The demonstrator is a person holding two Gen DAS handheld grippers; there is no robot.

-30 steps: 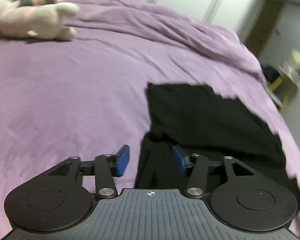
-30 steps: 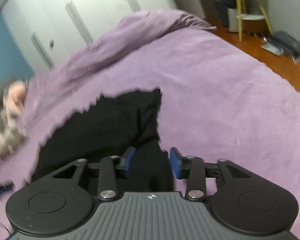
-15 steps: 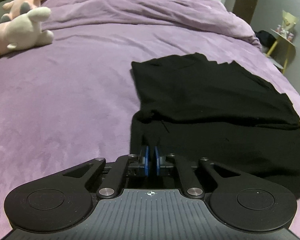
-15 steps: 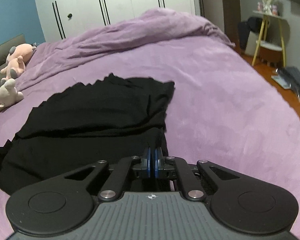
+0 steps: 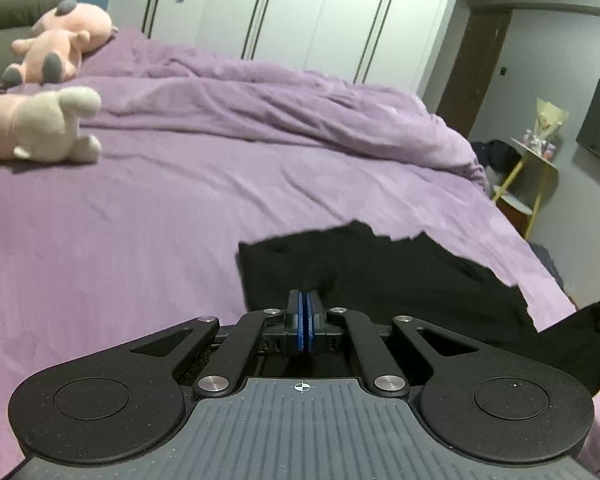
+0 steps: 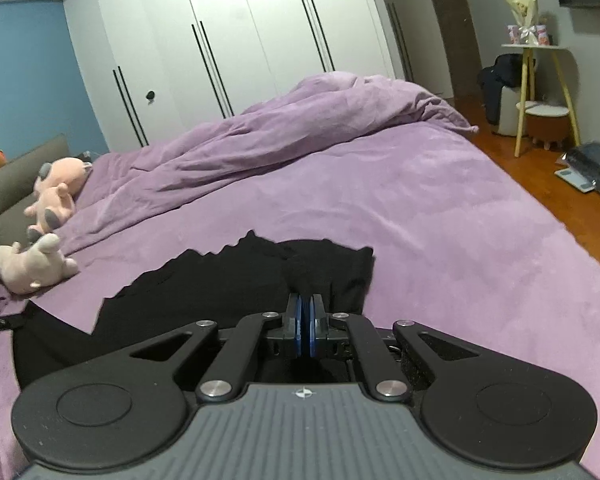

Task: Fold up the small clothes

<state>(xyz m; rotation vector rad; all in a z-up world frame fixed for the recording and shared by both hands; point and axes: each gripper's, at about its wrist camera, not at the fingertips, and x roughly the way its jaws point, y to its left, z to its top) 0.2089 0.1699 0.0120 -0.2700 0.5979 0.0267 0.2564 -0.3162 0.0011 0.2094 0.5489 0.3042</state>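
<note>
The step in hand looks like the first fold of the black garment (image 5: 400, 276), which lies spread on the purple bed (image 5: 160, 216) just ahead of both cameras. The left tongs (image 5: 304, 322) are fully closed, blue pads pressed together, with a bunch of the black cloth rising from between them at the garment's near left corner. The right tongs (image 6: 305, 326) are closed the same way on the near right corner of the garment (image 6: 228, 280), where the cloth gathers up into the pads. In both views the near edge appears lifted off the bed while the far edge lies flat on it. As a judgement, the next move calls for carrying both corners together, level with each other, over toward the far edge, keeping the cloth taut between the tongs so it does not sag or twist, then lowering it so the edges line up before letting go. A slack middle could leave a crooked fold. No basket, box or other container shows in either view. Two plush toys (image 5: 40, 128) lie well apart from the garment, near the head of the bed.
</note>
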